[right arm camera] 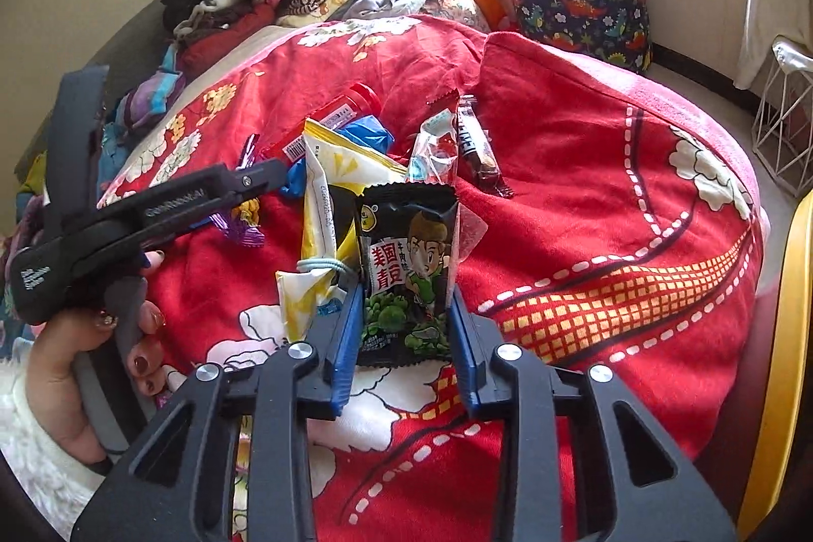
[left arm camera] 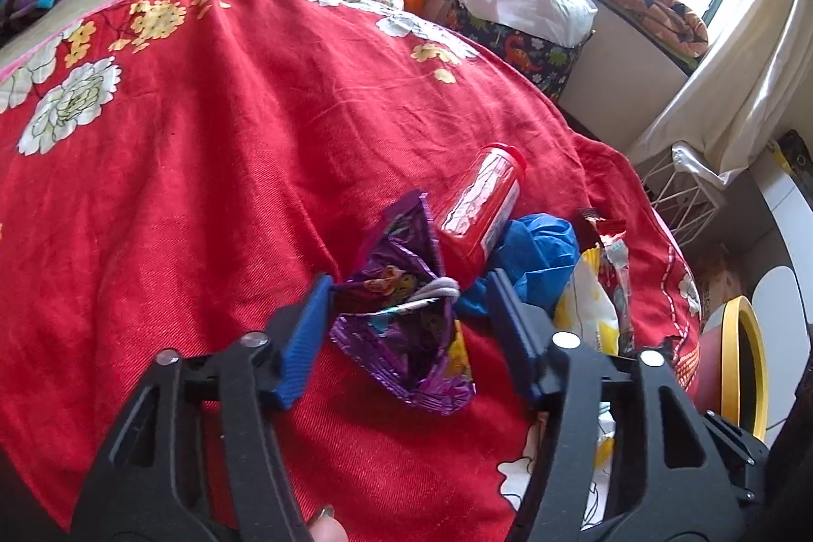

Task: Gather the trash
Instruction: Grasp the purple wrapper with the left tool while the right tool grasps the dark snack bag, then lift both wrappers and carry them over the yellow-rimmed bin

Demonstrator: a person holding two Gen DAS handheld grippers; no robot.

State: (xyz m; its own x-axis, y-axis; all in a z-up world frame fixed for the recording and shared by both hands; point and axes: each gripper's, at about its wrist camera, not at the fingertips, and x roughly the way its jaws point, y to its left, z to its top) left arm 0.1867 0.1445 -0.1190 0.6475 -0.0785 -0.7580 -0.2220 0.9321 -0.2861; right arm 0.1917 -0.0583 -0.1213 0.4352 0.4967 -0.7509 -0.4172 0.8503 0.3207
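On the red floral bedspread [left arm camera: 213,166], the left gripper [left arm camera: 409,288] gapes around the crumpled purple foil wrapper [left arm camera: 401,313], the right gripper [right arm camera: 406,293] pinches the black green-pea snack packet [right arm camera: 406,267]; slick foil may slip free.

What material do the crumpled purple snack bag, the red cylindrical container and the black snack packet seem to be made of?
Crumpled purple snack bag: likely metallised plastic film; it shows shiny creases and a silvery inside.
Red cylindrical container: apparently hard translucent plastic, smooth and glossy, with a paper-like label.
Black snack packet: probably printed plastic film with a crimped, zigzag top edge; the right gripper grips it.
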